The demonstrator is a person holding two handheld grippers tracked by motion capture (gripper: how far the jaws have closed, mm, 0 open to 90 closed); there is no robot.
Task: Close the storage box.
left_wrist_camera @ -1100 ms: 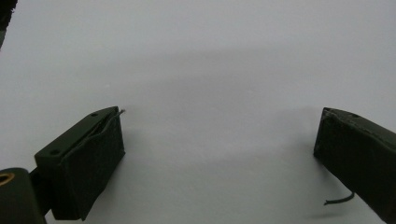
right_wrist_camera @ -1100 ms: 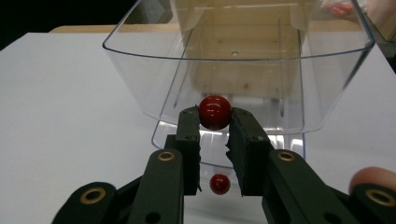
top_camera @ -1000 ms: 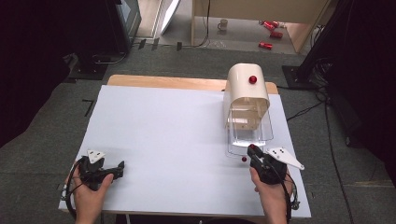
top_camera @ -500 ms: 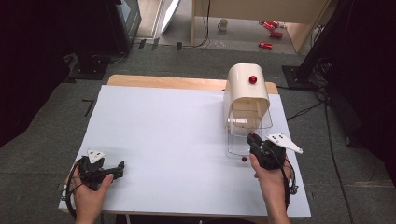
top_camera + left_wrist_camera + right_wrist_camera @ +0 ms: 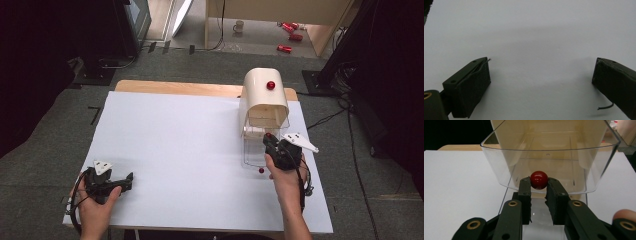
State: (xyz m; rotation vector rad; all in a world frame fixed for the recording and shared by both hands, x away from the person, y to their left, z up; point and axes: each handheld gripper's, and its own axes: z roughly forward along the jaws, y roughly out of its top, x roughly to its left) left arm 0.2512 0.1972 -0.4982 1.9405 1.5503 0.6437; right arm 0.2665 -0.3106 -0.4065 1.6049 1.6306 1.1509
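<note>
Right now the right gripper (image 5: 539,185) pinches a red ball (image 5: 539,179) at the clear bin's (image 5: 499,165) rim; next, carry it over the rim and release. Left gripper (image 5: 107,185) rests open on the table (image 5: 190,145).

No readable text, label, brand, number or sign on anything here.

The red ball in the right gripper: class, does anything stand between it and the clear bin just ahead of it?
Nothing visible does. The right gripper pinches the red ball at the near wall of the clear bin, below its rim. The bin's top is open under the cream hood, so the ball likely must clear that wall.
</note>
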